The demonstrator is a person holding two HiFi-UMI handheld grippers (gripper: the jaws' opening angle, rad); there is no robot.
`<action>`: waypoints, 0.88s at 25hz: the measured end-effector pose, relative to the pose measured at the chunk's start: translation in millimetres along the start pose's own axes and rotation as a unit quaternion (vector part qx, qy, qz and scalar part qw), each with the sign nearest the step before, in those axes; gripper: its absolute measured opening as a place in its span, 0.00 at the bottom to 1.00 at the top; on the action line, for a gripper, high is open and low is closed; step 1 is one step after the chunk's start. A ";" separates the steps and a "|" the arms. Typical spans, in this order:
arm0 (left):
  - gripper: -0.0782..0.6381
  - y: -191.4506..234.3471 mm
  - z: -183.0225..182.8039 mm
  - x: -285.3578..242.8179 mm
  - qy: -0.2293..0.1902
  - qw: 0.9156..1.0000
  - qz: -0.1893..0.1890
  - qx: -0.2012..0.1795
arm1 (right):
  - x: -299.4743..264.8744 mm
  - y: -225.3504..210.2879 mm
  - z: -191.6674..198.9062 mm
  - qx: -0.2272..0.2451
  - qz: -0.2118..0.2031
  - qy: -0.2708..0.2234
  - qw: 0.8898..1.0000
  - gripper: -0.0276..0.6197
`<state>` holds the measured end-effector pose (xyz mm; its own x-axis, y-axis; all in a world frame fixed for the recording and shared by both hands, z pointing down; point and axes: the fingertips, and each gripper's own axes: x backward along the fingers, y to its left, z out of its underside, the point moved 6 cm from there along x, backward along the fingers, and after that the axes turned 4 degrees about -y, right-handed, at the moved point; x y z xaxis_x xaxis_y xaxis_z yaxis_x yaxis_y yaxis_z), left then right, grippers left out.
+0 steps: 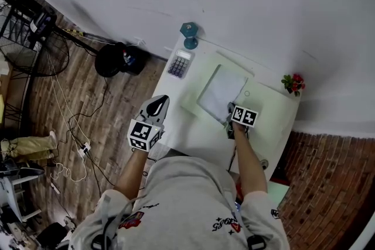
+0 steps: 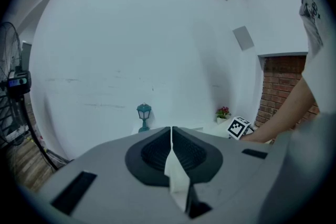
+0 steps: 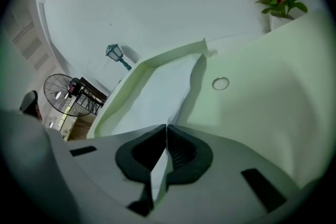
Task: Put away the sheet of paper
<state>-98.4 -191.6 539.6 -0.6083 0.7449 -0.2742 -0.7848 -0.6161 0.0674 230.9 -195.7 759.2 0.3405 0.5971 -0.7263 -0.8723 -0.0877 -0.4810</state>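
Note:
A white sheet of paper (image 1: 220, 91) lies inside an open pale green folder (image 1: 194, 103) on the white desk (image 1: 179, 129). My right gripper (image 1: 230, 115) sits at the sheet's near corner. In the right gripper view the jaws (image 3: 167, 127) are shut on that corner. The paper (image 3: 157, 97) rises from the folder (image 3: 123, 94) towards them, and its right edge is lifted and casts a shadow. My left gripper (image 1: 157, 103) hovers over the desk's left edge, away from the paper. It is shut (image 2: 171, 129) with nothing in it.
A calculator (image 1: 179, 63) and a small teal lamp (image 1: 189, 34) stand at the desk's far left corner. A red flower pot (image 1: 293, 84) is at the far right by the wall. A metal ring (image 3: 220, 83) shows on the folder. A fan (image 1: 35, 52) and cables are on the floor to the left.

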 end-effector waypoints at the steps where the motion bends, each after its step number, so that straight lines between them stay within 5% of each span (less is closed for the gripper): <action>1: 0.15 0.0 0.0 0.4 0.000 1.000 -0.001 0.000 | 0.0 -1.9 -0.6 0.004 0.005 -0.001 1.000 0.06; 12: 0.15 -5.2 1.0 -2.2 0.004 1.000 0.004 -0.001 | -6.0 6.9 13.1 -0.049 -0.062 0.022 0.997 0.07; 18: 0.15 -9.8 0.5 -6.5 0.000 1.000 0.015 -0.005 | 0.7 4.5 15.0 -0.040 -0.043 0.010 0.998 0.31; 22: 0.15 -14.8 -2.9 -9.8 -0.004 1.000 0.028 -0.005 | 21.6 -0.8 9.3 -0.047 -0.026 -0.023 0.998 0.33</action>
<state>-80.5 -190.5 538.5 -0.6520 0.7112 -0.2629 -0.7484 -0.6592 0.0726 235.7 -175.3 748.4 0.3661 0.6385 -0.6770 -0.8161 -0.1294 -0.5633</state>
